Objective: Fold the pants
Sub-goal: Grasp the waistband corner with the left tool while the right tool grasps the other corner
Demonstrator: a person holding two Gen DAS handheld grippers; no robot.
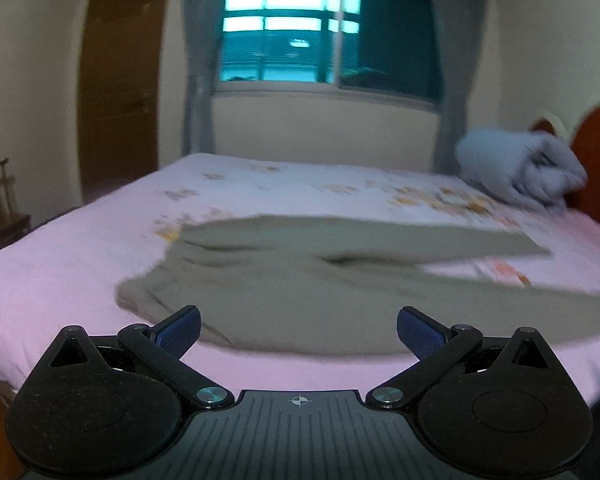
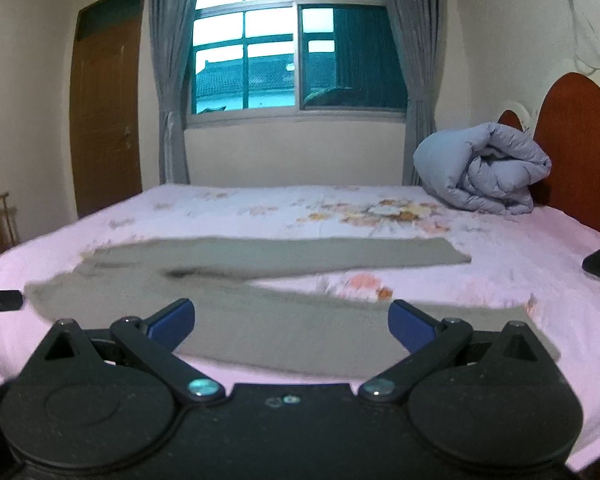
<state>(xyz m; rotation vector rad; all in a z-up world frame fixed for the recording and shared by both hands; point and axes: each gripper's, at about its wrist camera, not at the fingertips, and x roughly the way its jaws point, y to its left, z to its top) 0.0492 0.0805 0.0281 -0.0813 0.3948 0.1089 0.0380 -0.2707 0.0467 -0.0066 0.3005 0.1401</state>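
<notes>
a pink floral bed point(image 2: 500, 248) carries olive pants point(image 2: 260, 320) spread flat, legs apart, near its front edge. left gripper point(image 1: 298, 330) and right gripper point(image 2: 290, 322) hover over them, jaws wide, empty. no writing is readable.

The left gripper point(image 1: 298, 328), fingers point(image 1: 180, 332) spread wide, hovers over olive pants point(image 1: 300, 280) on a pink bed point(image 1: 52, 280).
</notes>
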